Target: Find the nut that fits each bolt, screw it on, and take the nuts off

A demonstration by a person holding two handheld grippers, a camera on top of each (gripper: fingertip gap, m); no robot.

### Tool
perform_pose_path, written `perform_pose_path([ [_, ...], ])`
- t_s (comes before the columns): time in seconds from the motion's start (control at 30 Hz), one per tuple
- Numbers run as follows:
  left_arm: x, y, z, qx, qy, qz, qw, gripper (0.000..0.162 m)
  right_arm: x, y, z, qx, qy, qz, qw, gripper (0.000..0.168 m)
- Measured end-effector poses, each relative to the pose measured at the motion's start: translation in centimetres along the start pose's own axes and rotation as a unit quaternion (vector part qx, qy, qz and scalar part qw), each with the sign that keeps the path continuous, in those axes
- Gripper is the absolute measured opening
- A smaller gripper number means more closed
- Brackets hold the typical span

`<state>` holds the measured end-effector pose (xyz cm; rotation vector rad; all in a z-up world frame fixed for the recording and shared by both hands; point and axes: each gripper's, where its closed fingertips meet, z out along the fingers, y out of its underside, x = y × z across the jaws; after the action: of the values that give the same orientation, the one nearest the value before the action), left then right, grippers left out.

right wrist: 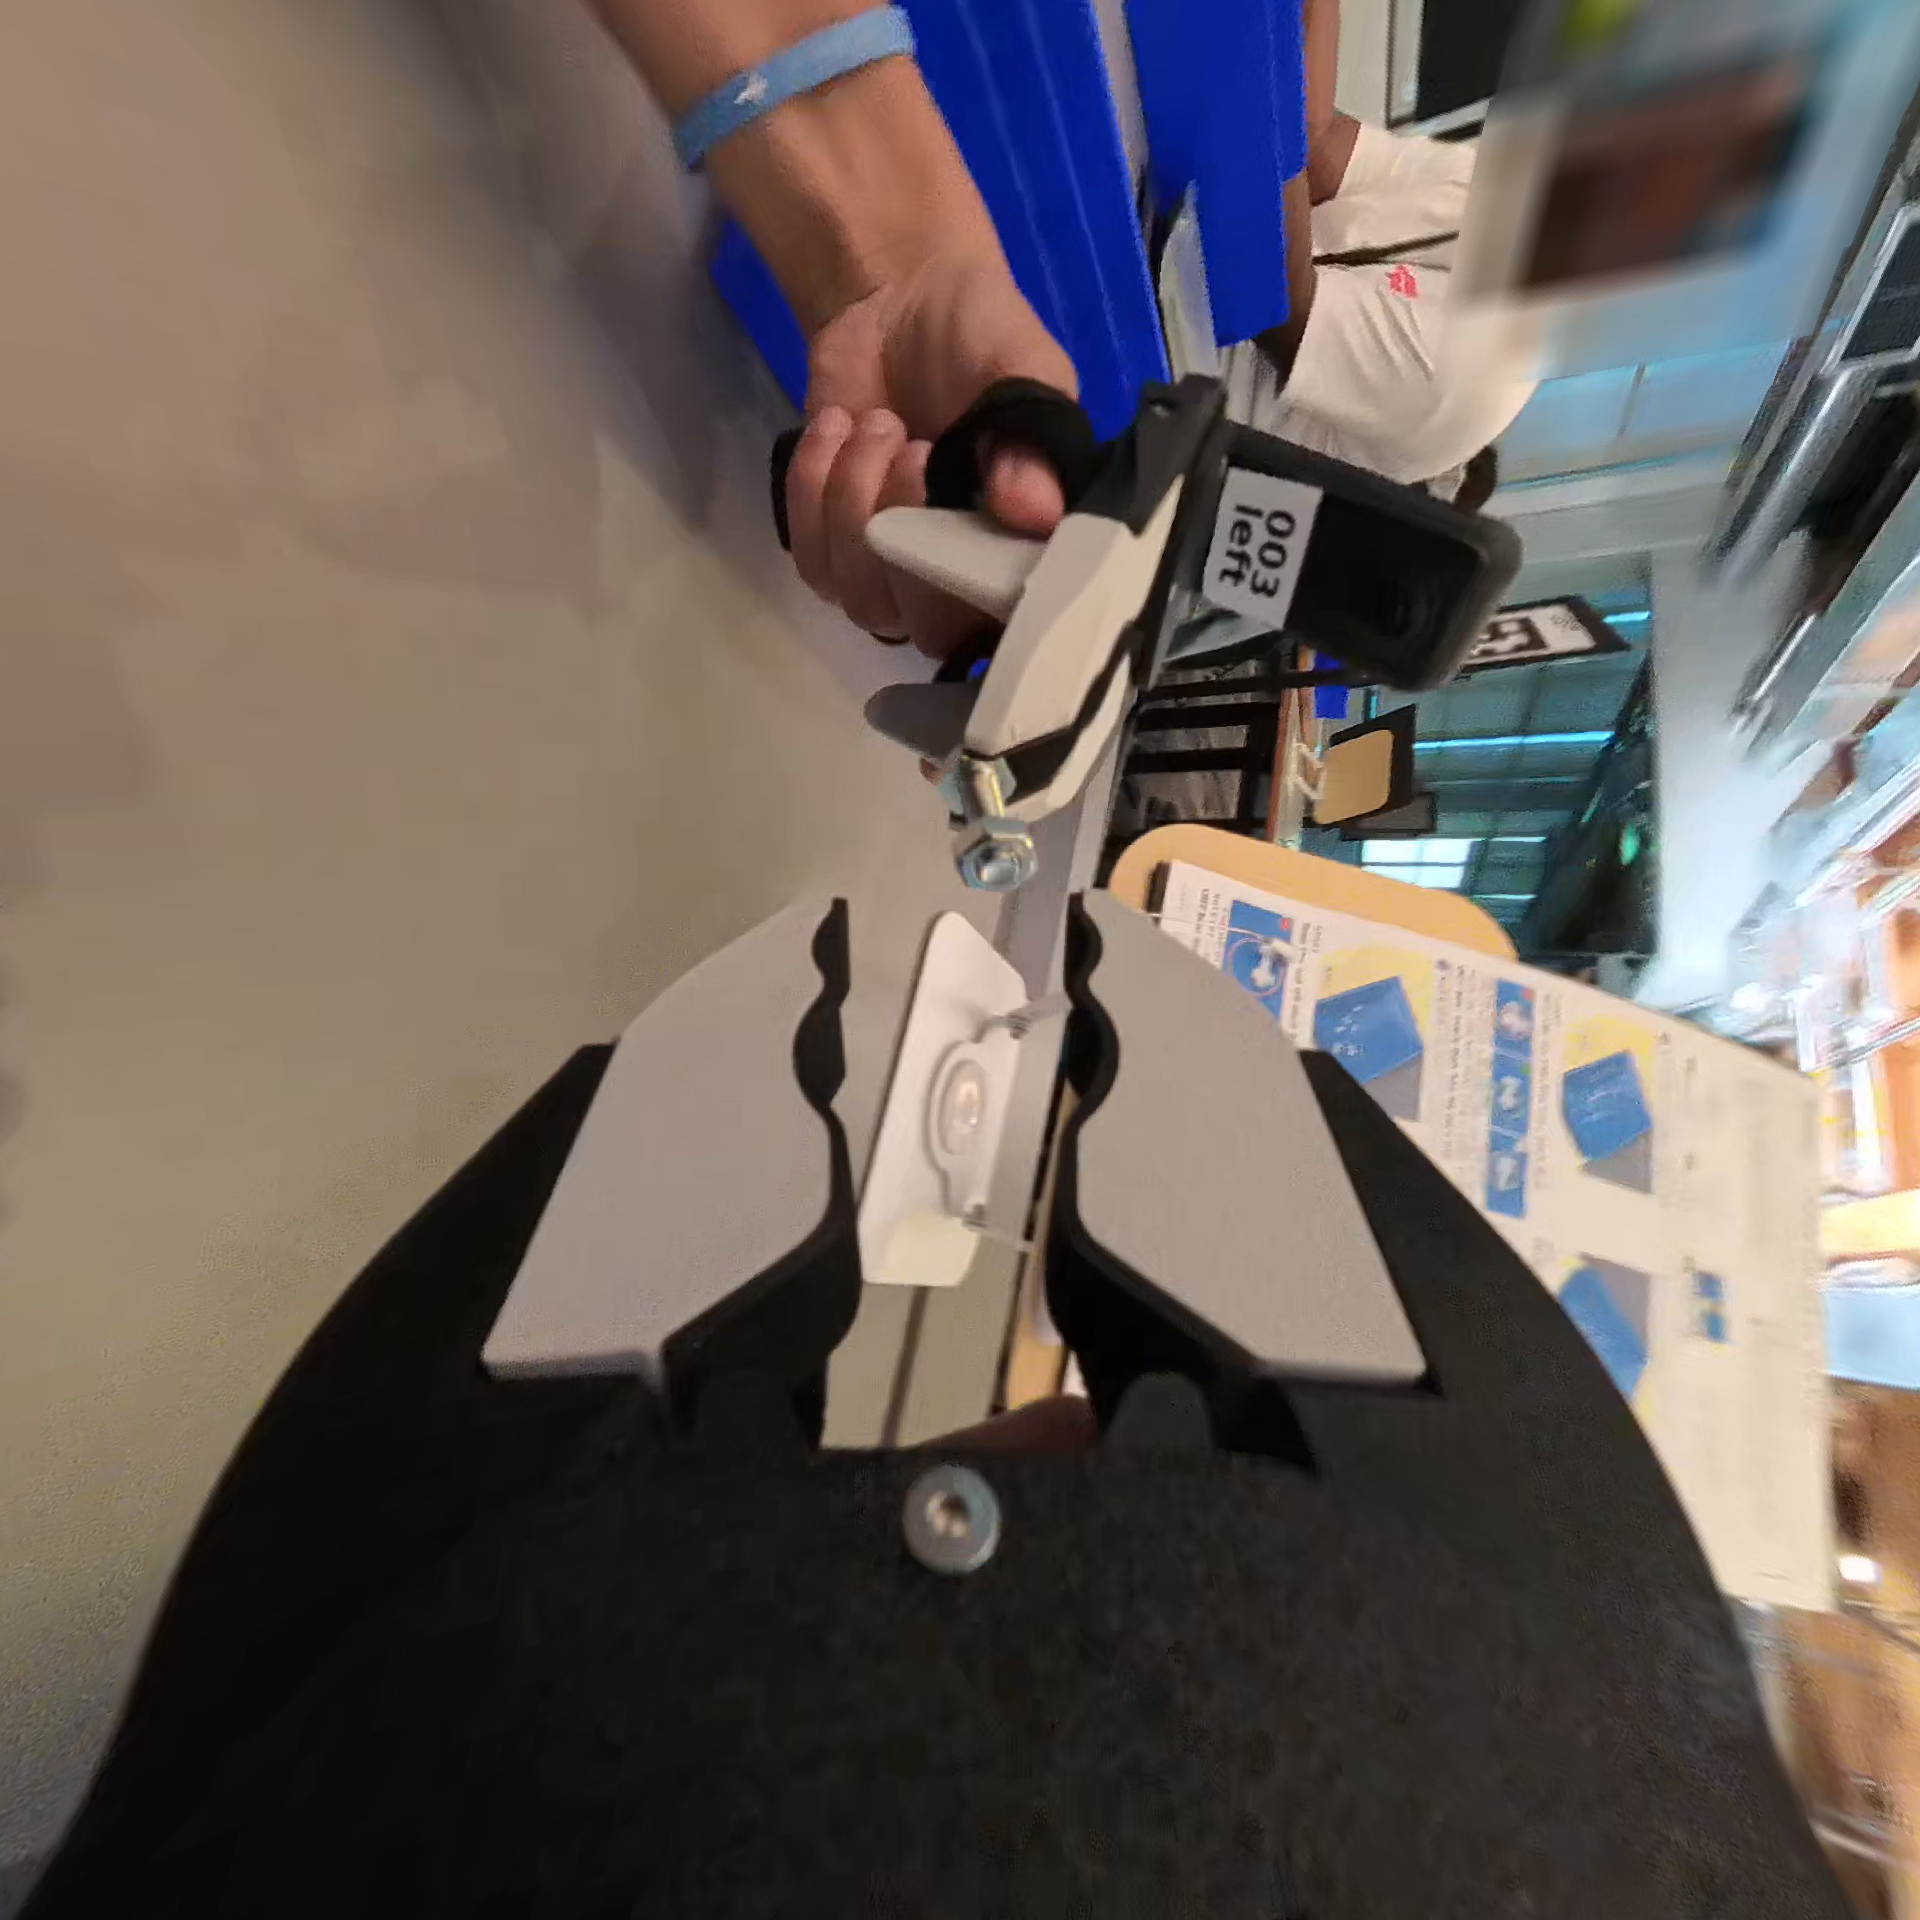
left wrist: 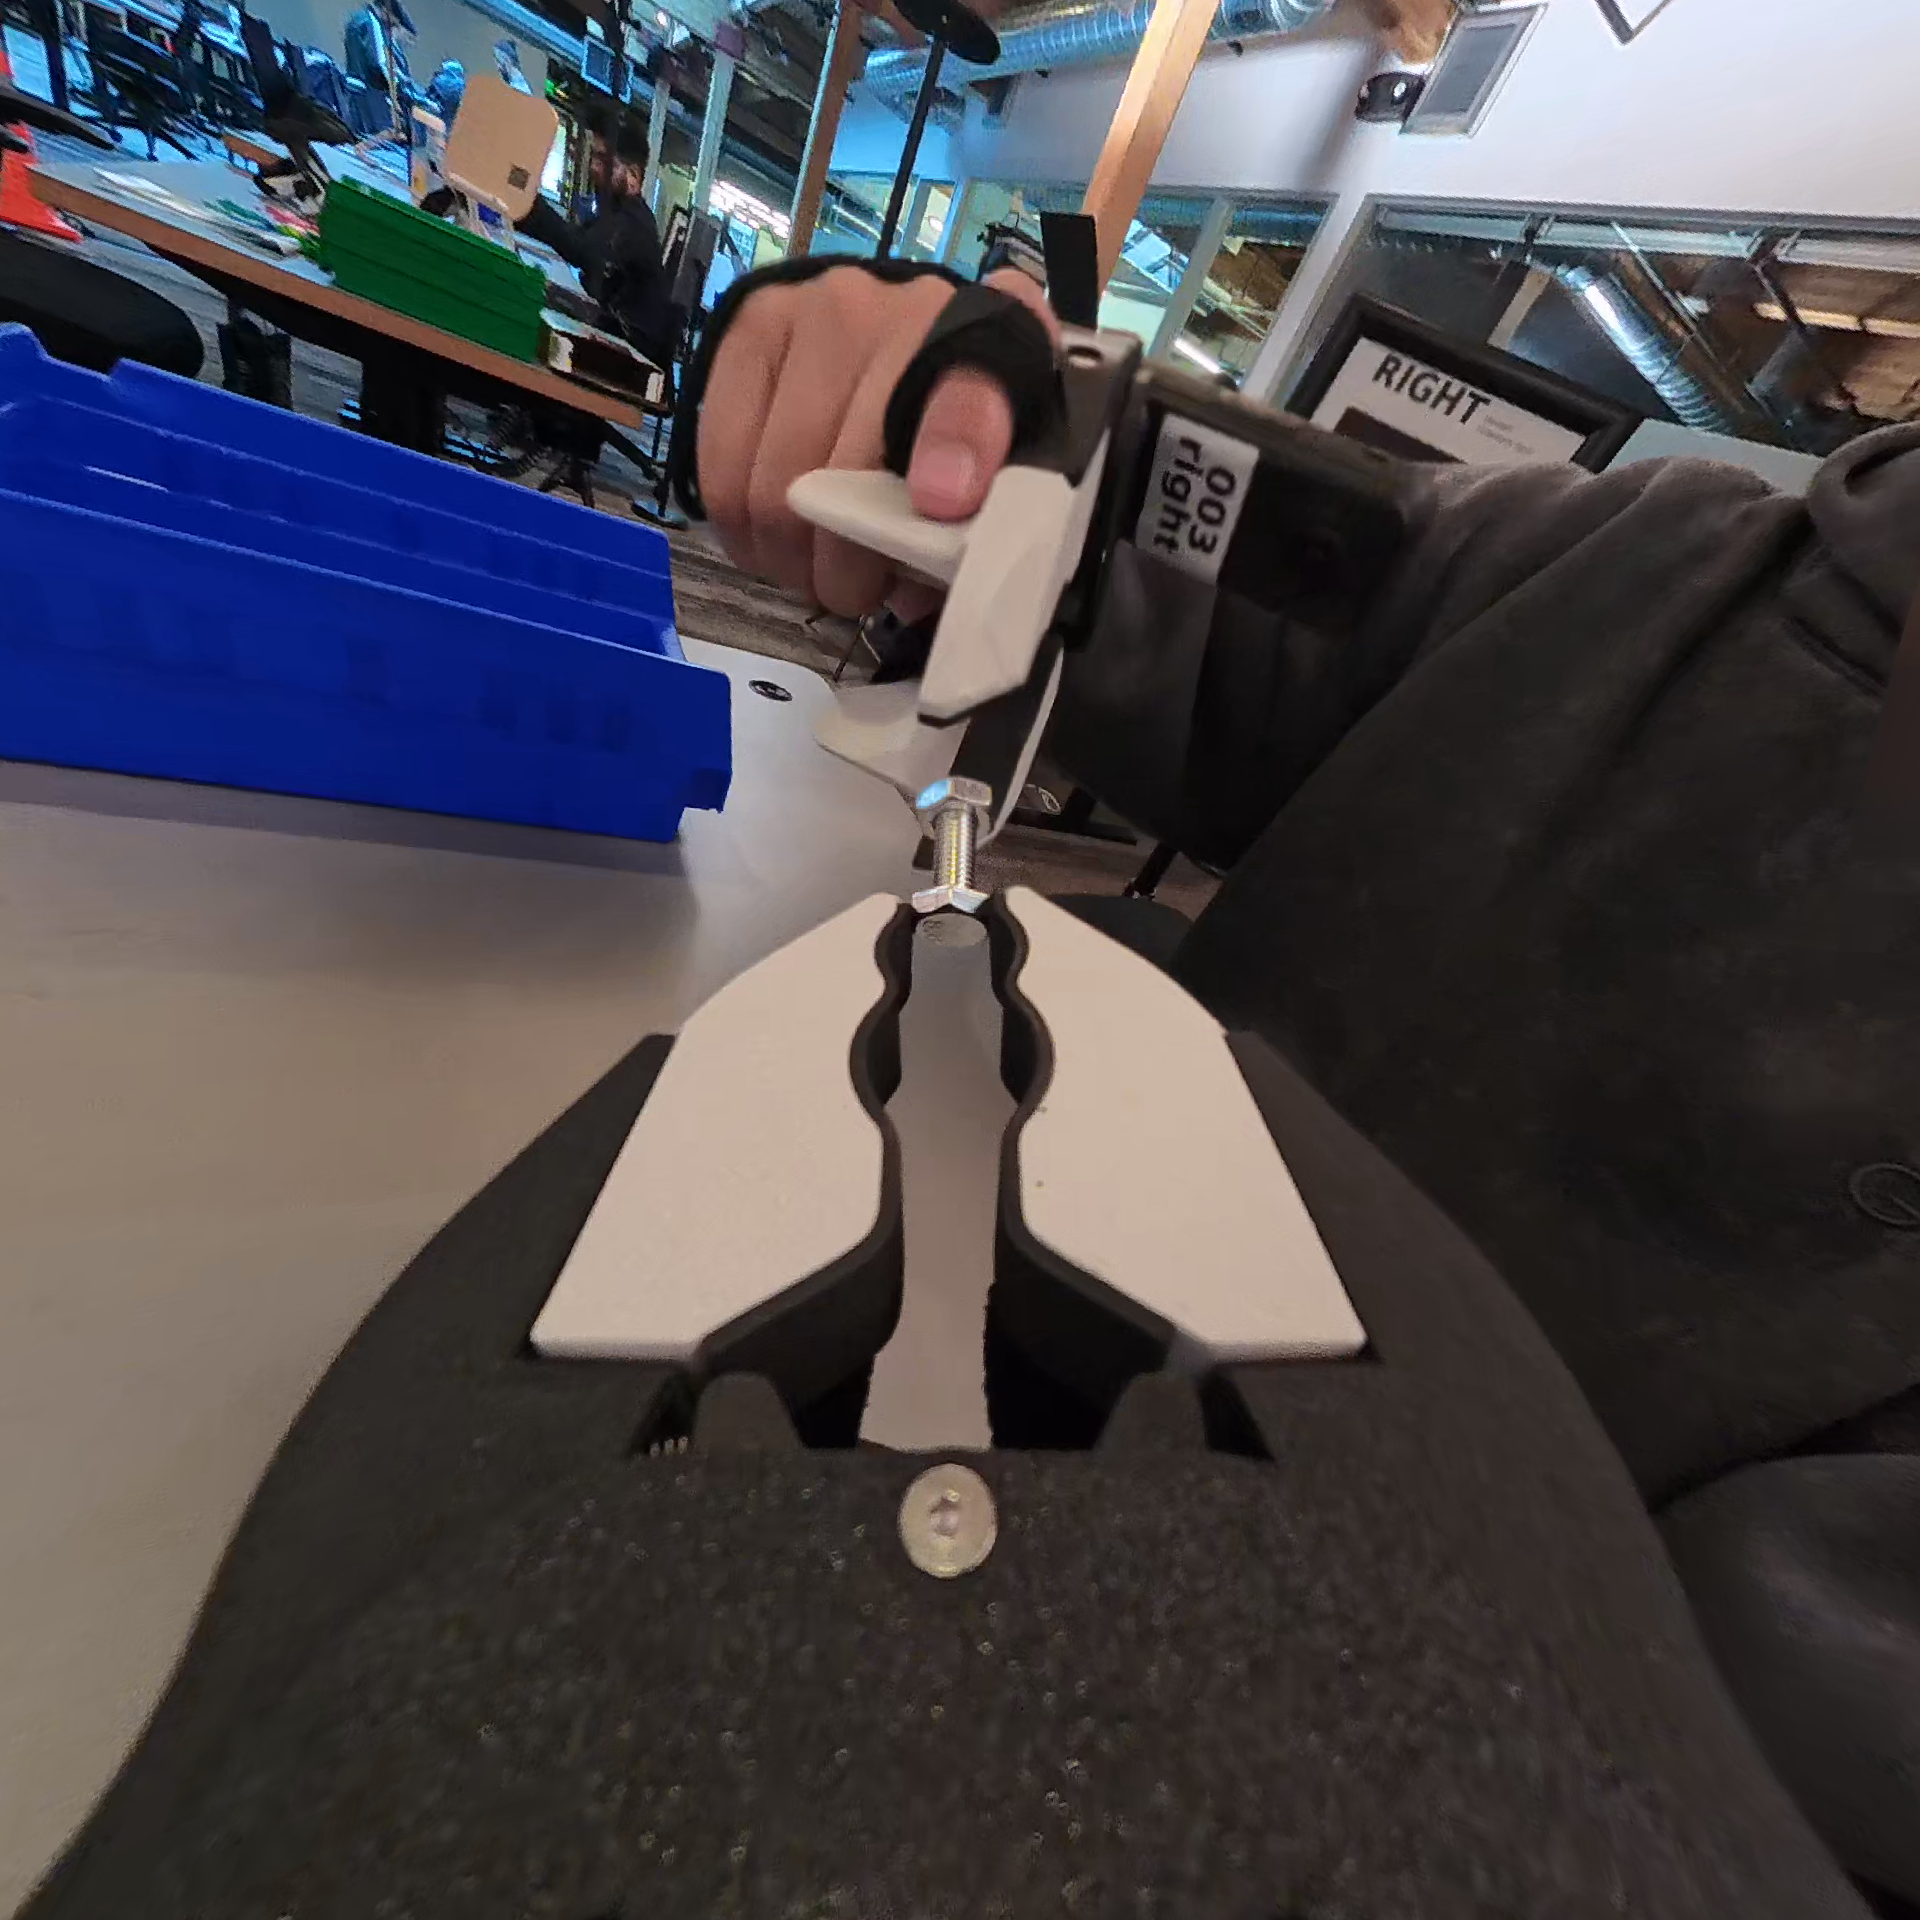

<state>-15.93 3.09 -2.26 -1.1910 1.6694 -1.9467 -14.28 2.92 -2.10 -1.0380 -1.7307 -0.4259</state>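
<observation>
Gripping a silver bolt (left wrist: 951, 847) by its hex head, the left gripper (left wrist: 951, 914) had its jaws closed on the head at the very tips of its white fingers, and the threaded shank pointed away towards the other tool. A hex nut (right wrist: 997, 852) sat on the far end of the thread, with the tip of the bolt showing through it.

The right gripper (right wrist: 956, 914) faced the bolt end-on with its jaws apart and nothing between them. The nut lay just ahead of the gap. In the left wrist view the nut appeared right at this gripper's fingertips, but whether a finger touched it could not be told. Both tools were held above a pale grey table (left wrist: 260, 1039).

The right hand (left wrist: 831, 416), in black finger straps, squeezed the white trigger of its tool, and a dark sleeve (left wrist: 1558, 831) filled that side of the view. The left hand (right wrist: 914, 416) wore a light blue wristband (right wrist: 790, 83) and held its tool the same way.

A blue plastic bin (left wrist: 312, 644) stood on the table beyond the grippers, well apart from the bolt. A printed instruction sheet (right wrist: 1558, 1091) with blue pictures lay past the table's edge in the right wrist view. That view was blurred towards its edges.
</observation>
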Motion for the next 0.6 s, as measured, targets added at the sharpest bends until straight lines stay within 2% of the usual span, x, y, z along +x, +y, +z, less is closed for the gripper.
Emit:
perform_pose_path([
  [0.07,0.1,0.2,0.3,-0.006,0.005,-0.002,1.0,0.014,-0.1,-0.2,0.4,-0.002,0.002,-0.028,1.0,0.04],
  [0.17,0.1,0.6,0.5,-0.018,0.004,-0.003,1.0,0.014,0.2,-0.5,0.4,0.008,0.002,-0.04,0.999,0.023],
  [0.23,0.2,0.5,0.5,-0.013,0.006,-0.003,1.0,0.013,0.1,-0.6,0.4,0.014,-0.01,-0.032,0.999,0.015],
  [0.33,-0.1,0.8,0.5,-0.025,-0.002,-0.001,1.0,0.013,-0.4,-0.5,0.7,0.011,-0.035,0.004,0.999,0.014],
  [0.4,-0.4,0.9,0.5,-0.027,-0.013,0.002,1.0,0.013,-0.7,-0.2,0.8,0.01,-0.06,0.071,0.996,0.014],
  [0.47,-0.6,0.4,0.3,-0.014,-0.024,0.007,1.0,0.013,-0.3,0.0,0.9,0.024,-0.081,0.192,0.978,0.014],
  [0.53,-0.9,-0.1,0.1,-0.006,-0.041,0.018,0.999,0.014,0.0,0.2,1.0,0.04,-0.109,0.331,0.937,0.014],
  [0.6,-1.3,-0.6,-0.1,0.004,-0.065,0.031,0.997,0.014,0.4,0.6,1.2,0.055,-0.128,0.455,0.879,0.014],
])
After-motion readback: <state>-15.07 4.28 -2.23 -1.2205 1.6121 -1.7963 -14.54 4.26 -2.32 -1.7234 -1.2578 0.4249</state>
